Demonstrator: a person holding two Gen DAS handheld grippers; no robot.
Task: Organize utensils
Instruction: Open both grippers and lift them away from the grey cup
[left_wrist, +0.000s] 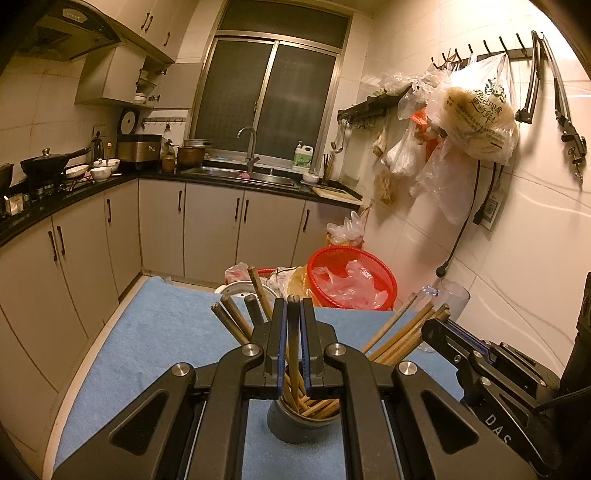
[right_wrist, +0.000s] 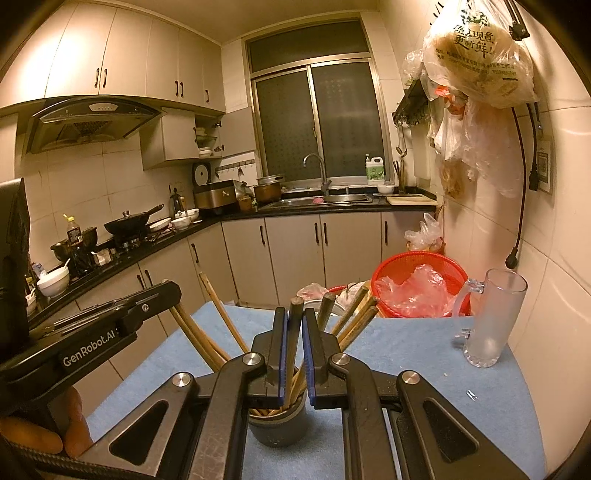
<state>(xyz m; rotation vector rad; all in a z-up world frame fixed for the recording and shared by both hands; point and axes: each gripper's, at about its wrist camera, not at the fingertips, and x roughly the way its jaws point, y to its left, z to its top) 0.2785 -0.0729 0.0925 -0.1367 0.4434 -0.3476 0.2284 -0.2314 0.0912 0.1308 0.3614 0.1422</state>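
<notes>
**Both jaws pinched on chopsticks in the cup**

Black left gripper (left_wrist: 294, 308) we held clamped on one dark-tipped wooden chopstick (left_wrist: 293, 332); our right gripper (right_wrist: 294, 314) likewise pinched a chopstick (right_wrist: 294, 332). Both sticks stood in the grey cylindrical holder (left_wrist: 295, 424) on the blue cloth (left_wrist: 147, 350), among other chopsticks. We judged that lifting at an angle could tip the holder, spilling its bundle toward the frosted glass mug (right_wrist: 491, 317) nearby.

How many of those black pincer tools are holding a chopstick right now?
2: the left gripper and the right gripper each pinch one chopstick standing in the grey holder.
</notes>
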